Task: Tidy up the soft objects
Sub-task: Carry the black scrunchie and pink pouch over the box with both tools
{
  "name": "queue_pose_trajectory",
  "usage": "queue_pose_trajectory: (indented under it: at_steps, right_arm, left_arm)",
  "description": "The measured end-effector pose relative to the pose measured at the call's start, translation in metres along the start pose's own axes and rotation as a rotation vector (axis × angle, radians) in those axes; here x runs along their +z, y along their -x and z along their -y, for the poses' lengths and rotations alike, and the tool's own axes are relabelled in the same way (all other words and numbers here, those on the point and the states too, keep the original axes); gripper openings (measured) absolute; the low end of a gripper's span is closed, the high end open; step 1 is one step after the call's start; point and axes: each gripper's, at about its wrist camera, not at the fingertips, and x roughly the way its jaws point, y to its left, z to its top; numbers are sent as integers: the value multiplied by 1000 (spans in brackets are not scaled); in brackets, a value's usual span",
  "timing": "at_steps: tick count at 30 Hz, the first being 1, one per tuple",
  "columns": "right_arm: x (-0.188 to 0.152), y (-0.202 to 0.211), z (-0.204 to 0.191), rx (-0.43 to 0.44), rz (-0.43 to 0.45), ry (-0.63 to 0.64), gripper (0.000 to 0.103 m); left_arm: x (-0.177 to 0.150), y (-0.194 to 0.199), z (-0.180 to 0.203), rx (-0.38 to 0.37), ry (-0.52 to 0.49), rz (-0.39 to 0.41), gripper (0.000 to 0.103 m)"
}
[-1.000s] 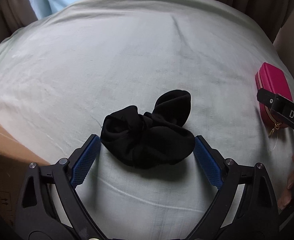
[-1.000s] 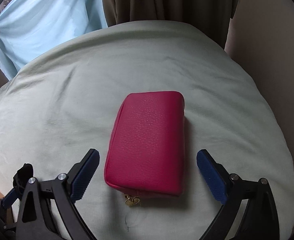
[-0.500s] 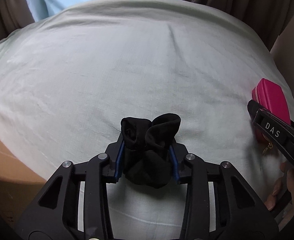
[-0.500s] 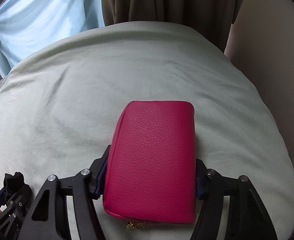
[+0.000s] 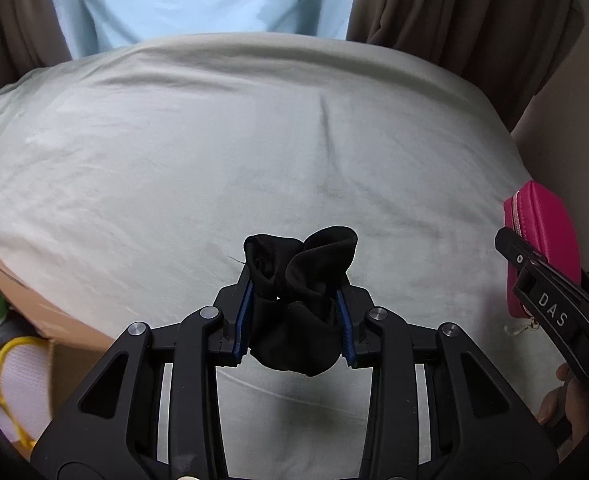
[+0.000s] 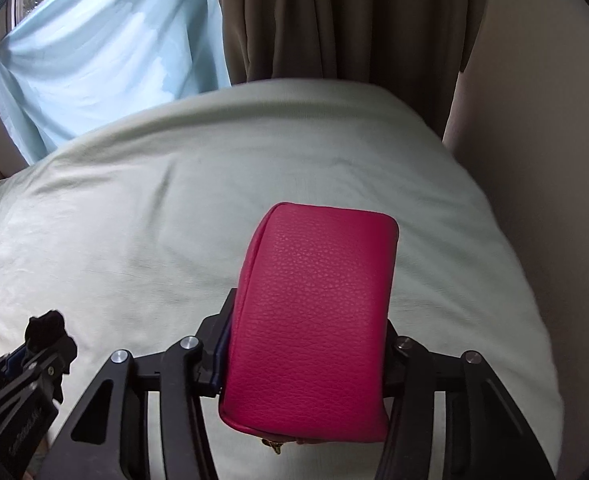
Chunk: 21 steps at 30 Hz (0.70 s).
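My left gripper (image 5: 294,320) is shut on a black sock bundle (image 5: 298,292) and holds it just above the pale green bedsheet (image 5: 214,160). My right gripper (image 6: 306,364) is shut on a pink leather pouch (image 6: 314,320) and holds it lifted over the sheet (image 6: 134,220). The pouch also shows at the right edge of the left wrist view (image 5: 542,248), clamped by the right gripper. The left gripper with the sock shows at the lower left of the right wrist view (image 6: 46,332).
A cardboard box (image 5: 54,328) with white, yellow and green items stands at the bed's left edge. Brown curtains (image 6: 334,20) and a light blue cloth (image 6: 106,52) hang behind the bed. A beige wall (image 6: 534,160) is on the right.
Both grippers closed from open: the left on the black sock, the right on the pink pouch. Both then lifted their objects off the sheet.
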Motion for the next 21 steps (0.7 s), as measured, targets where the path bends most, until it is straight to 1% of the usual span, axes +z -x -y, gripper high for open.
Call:
queue_pose_trajectory:
  at_steps: [5, 11, 13, 16, 21]
  right_arm:
    - [11, 65, -3, 21, 22, 3, 47]
    - [22, 155, -16, 48, 51, 18, 47]
    - [24, 188, -24, 68, 58, 14, 47]
    - [26, 229, -40, 97, 75, 13, 47]
    - [25, 291, -85, 133, 113, 58, 47]
  left_arm:
    - [16, 57, 3, -34, -9, 40, 31]
    - [30, 148, -5, -83, -19, 92, 31]
    - [35, 173, -10, -98, -44, 89, 31]
    - [40, 212, -27, -115, -57, 97, 31]
    - [49, 273, -70, -96, -62, 145, 31]
